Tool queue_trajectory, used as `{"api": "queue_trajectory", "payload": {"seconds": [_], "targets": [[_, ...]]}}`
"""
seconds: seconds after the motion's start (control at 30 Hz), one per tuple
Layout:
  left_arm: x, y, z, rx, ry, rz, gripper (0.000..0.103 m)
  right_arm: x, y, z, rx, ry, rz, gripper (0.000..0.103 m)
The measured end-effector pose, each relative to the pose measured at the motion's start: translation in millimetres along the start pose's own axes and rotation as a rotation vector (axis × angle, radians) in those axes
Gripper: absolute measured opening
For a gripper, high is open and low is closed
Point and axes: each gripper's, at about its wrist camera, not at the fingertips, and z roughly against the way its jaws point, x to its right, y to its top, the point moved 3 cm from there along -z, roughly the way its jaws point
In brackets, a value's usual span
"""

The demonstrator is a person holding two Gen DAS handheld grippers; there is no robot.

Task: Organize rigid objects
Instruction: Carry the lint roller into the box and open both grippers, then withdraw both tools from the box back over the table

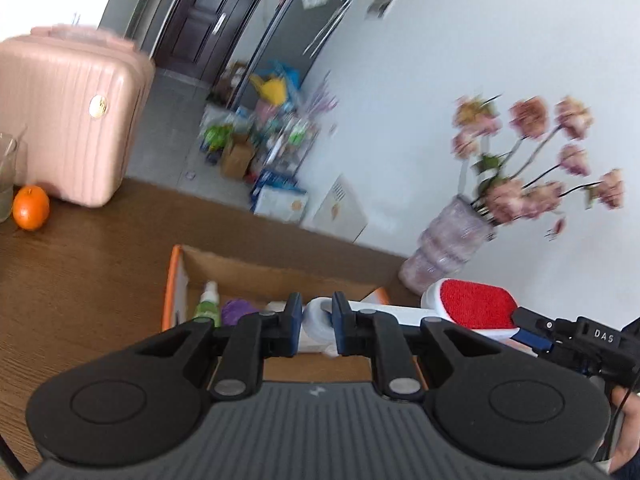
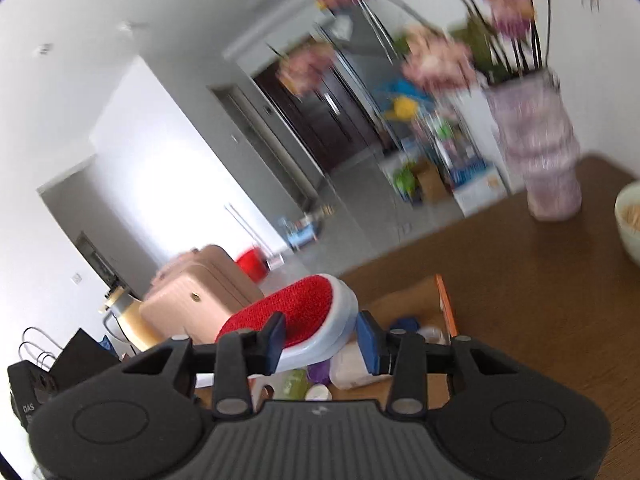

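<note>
The lint brush (image 1: 472,308), a light, rigid white plastic body with a red pad, hangs above the cardboard box (image 1: 248,268). Left gripper (image 1: 317,322) jaws pinch its slim handle end; right gripper (image 2: 320,340) jaws pinch the broad head's smooth, possibly slippery edges.

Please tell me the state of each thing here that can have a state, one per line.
left gripper: shut on the brush handle
right gripper: shut on the brush head
lint brush: held in the air by both grippers
cardboard box: open, holds items
door: closed
</note>
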Motion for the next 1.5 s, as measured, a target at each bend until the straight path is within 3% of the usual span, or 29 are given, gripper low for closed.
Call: {"api": "queue_trajectory", "payload": {"seconds": [0.17,0.33,0.43,0.53,0.63,0.73,0.8,0.93,1.0,1.07,1.23,1.33,1.4,1.5], "targets": [[-20.7,-13.5,-39.9,-0.090,0.078,0.003,0.016,26.8,-13.7,-48.0,-0.102,-0.045,-0.064,0.038],[-47.7,-32.0,-67.5,-0.173,0.106,0.027,0.016,52.3,-39.7,-80.8,-0.191,-0.092,-0.111,0.038],[-55.2,-44.9,-83.1,-0.225,0.120,0.023,0.016,57.5,-53.6,-94.2,-0.226,-0.136,-0.088,0.036],[-55.0,-58.0,-92.8,-0.263,0.094,0.012,0.016,57.1,-66.5,-105.7,-0.271,-0.106,-0.099,0.034],[-50.8,-61.7,-95.5,-0.258,0.156,-0.042,0.017,48.7,-73.2,-109.8,-0.272,-0.167,-0.028,0.034],[-49.9,-58.9,-93.0,-0.268,0.183,-0.057,0.024,41.7,-71.8,-108.7,-0.282,-0.174,-0.001,0.035],[-47.6,-54.8,-87.4,-0.248,0.214,-0.081,0.034,37.3,-67.5,-104.5,-0.270,-0.188,0.028,0.036],[-41.0,-45.9,-67.0,-0.196,0.243,-0.106,0.041,26.3,-57.7,-91.1,-0.242,-0.186,0.049,0.041],[-33.4,-41.6,-53.0,-0.140,0.271,-0.131,0.053,16.7,-54.4,-81.4,-0.218,-0.187,0.077,0.047],[-23.9,-37.5,-35.1,-0.058,0.302,-0.164,0.073,1.8,-51.2,-70.0,-0.172,-0.200,0.129,0.056],[3.1,-32.5,6.7,0.061,0.329,-0.242,0.082,-35.1,-50.5,-36.7,-0.044,-0.220,0.263,0.077],[18.7,-33.5,31.3,0.141,0.339,-0.283,0.088,-53.2,-49.9,-12.7,0.051,-0.218,0.313,0.084],[27.0,-36.7,46.5,0.210,0.344,-0.304,0.097,-63.6,-50.7,2.6,0.111,-0.230,0.343,0.086],[39.4,-43.4,69.4,0.297,0.346,-0.339,0.101,-75.9,-56.5,21.0,0.176,-0.236,0.389,0.092]]}}
